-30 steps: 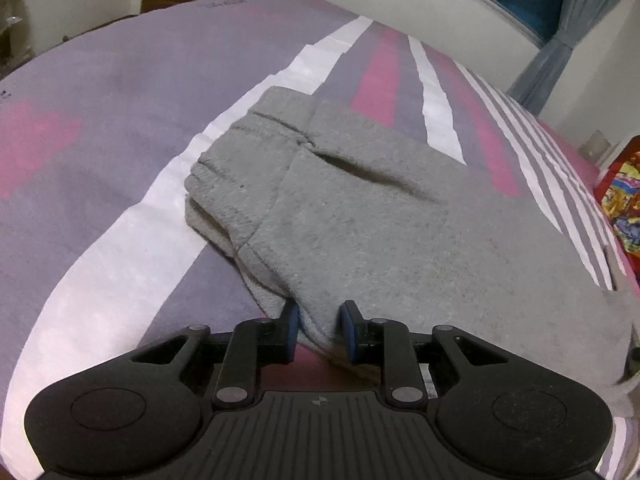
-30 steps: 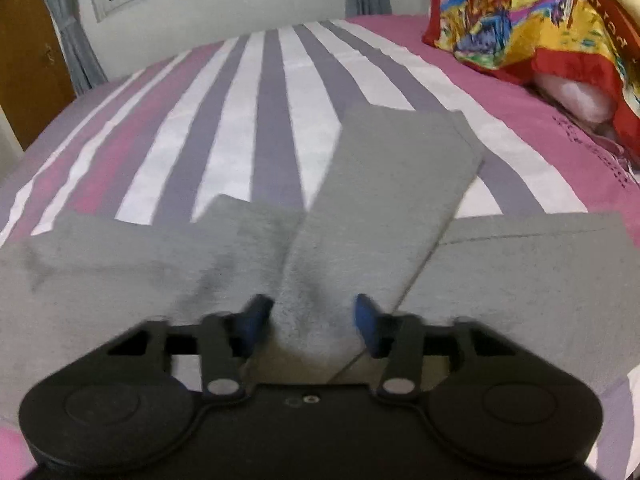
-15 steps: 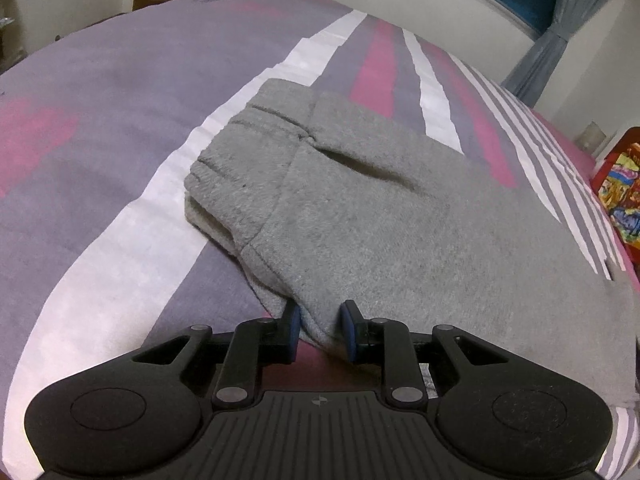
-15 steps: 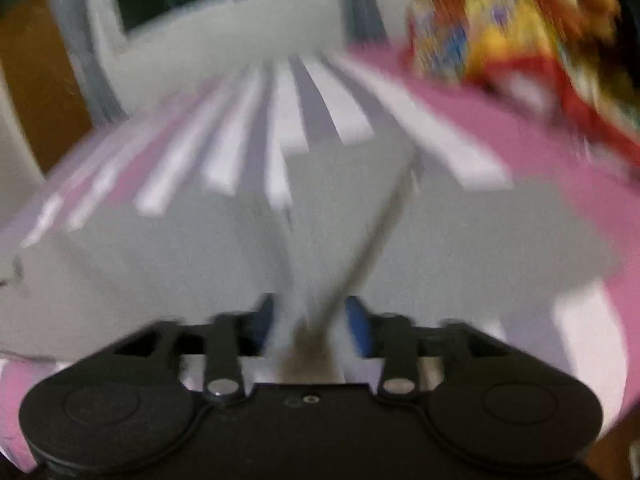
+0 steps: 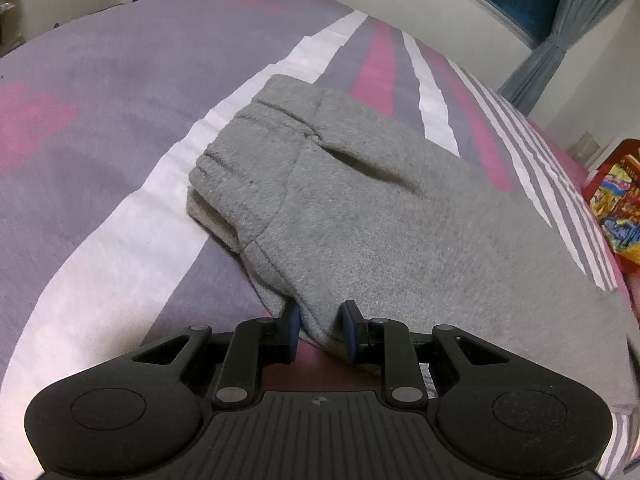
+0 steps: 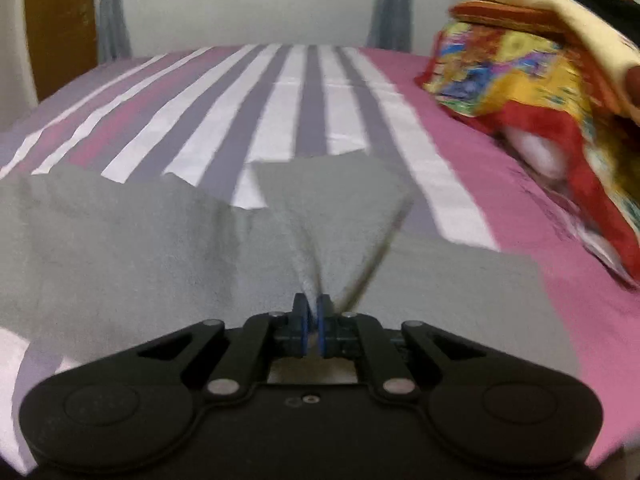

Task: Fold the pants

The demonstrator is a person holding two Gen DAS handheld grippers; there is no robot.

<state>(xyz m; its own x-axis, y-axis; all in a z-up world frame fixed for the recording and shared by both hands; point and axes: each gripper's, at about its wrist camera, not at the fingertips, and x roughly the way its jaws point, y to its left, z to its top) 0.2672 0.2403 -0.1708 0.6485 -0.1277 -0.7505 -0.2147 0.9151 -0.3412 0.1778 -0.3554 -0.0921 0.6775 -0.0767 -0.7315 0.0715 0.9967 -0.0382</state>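
Observation:
Grey sweatpants [image 5: 380, 220] lie on the striped bed, with the waistband end at the upper left in the left wrist view. My left gripper [image 5: 322, 316] is shut on the near edge of the pants, with a thick fold of fabric pinched between its blue pads. In the right wrist view a pant leg [image 6: 332, 208] rises in a taut, tent-like fold towards my right gripper [image 6: 313, 312]. That gripper is shut on a bunched ridge of the leg. The rest of the pants [image 6: 120, 248] spreads flat to the left and right beneath it.
The bed sheet [image 6: 280, 112] has pink, purple and white stripes. A colourful folded blanket pile [image 6: 520, 80] sits at the right, and shows as the blanket pile [image 5: 616, 208] in the left wrist view. A window, curtains and a wooden door [image 6: 60, 20] stand behind the bed.
My right gripper's jaws, earlier apart around the pant leg, have closed on it, and the leg is now drawn up into a taut fold. The left gripper has kept its grip and place.

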